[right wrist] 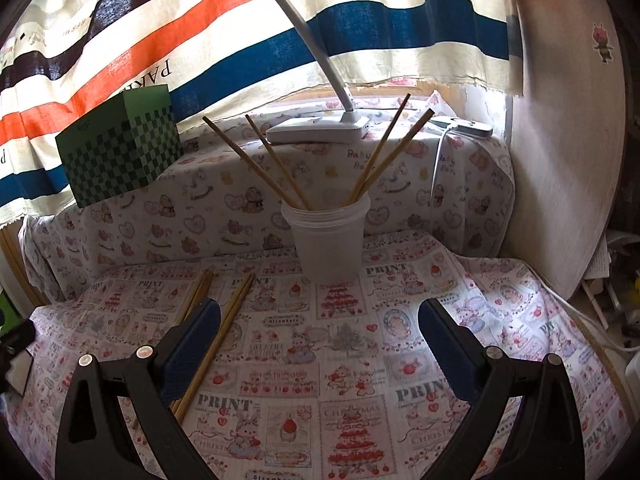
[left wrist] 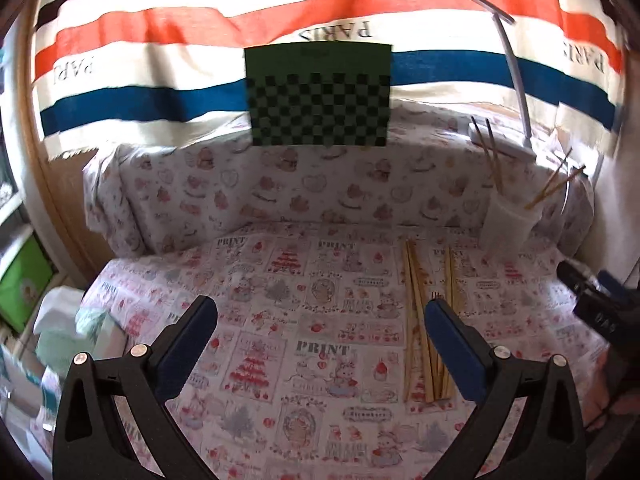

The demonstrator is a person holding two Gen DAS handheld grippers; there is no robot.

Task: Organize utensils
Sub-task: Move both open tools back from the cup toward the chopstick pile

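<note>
Several wooden chopsticks (left wrist: pixel 420 320) lie flat on the printed tablecloth (left wrist: pixel 312 344); in the right wrist view they lie at the left (right wrist: pixel 224 320). A translucent plastic cup (right wrist: pixel 329 240) stands upright at the back of the table with several chopsticks (right wrist: pixel 276 168) leaning in it; it shows at the right in the left wrist view (left wrist: pixel 506 220). My left gripper (left wrist: pixel 320 316) is open and empty above the cloth, its right finger beside the loose chopsticks. My right gripper (right wrist: pixel 320 320) is open and empty in front of the cup.
A green checkered box (right wrist: pixel 120 148) stands on the raised ledge at the back. A white desk lamp (right wrist: pixel 320 128) and a cable (right wrist: pixel 560 300) are at the back right. A striped curtain (left wrist: pixel 160 92) hangs behind. Shelves and clutter (left wrist: pixel 24 280) are on the left.
</note>
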